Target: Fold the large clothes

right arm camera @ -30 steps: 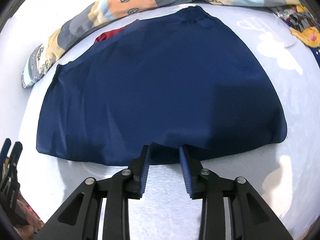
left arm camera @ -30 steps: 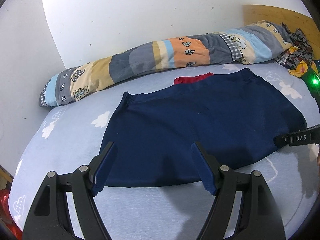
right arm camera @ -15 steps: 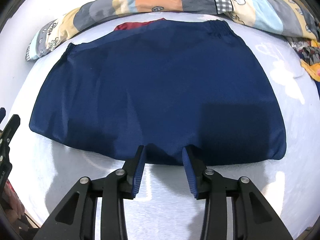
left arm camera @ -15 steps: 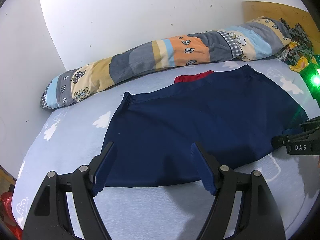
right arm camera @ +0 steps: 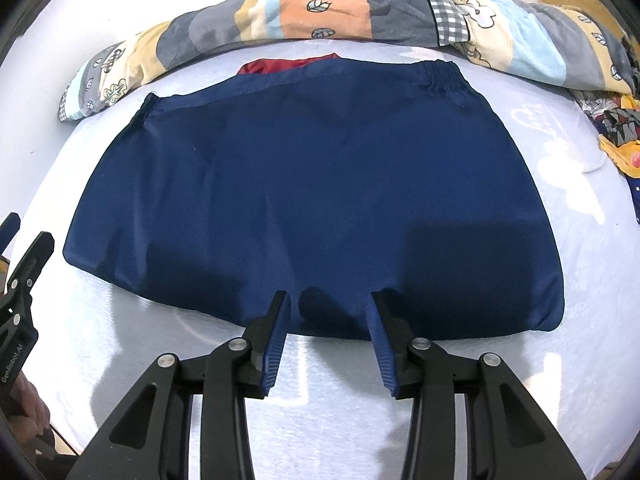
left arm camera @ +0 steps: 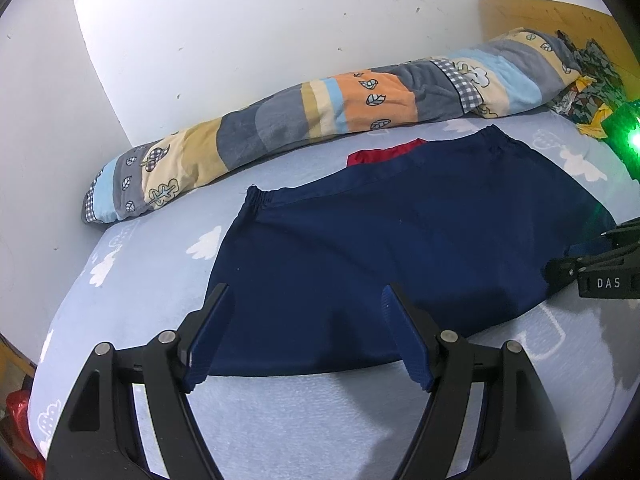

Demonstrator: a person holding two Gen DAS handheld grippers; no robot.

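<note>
Black claw [right arm camera: 330, 300] frames, blue ribbed pads [right arm camera: 276, 344], silver screws

A bedroom in a home. A bed covered by a pale blue sheet [left arm camera: 152, 264] printed with white clouds fills most of both views. Along its far edge lies a long rolled patchwork quilt [left arm camera: 320, 120] in orange, grey, cream and light blue panels with leaf motifs, pressed against a plain white wall [left arm camera: 260, 28] that bears small scuff marks. A wooden headboard [left arm camera: 552, 16] shows at the far right corner. Clothing lies on the sheet: a navy garment [right arm camera: 320, 184] spread flat, a red one [right arm camera: 280, 66] half hidden under it, and a crumpled patterned heap [right arm camera: 616, 128] at the right edge.
</note>
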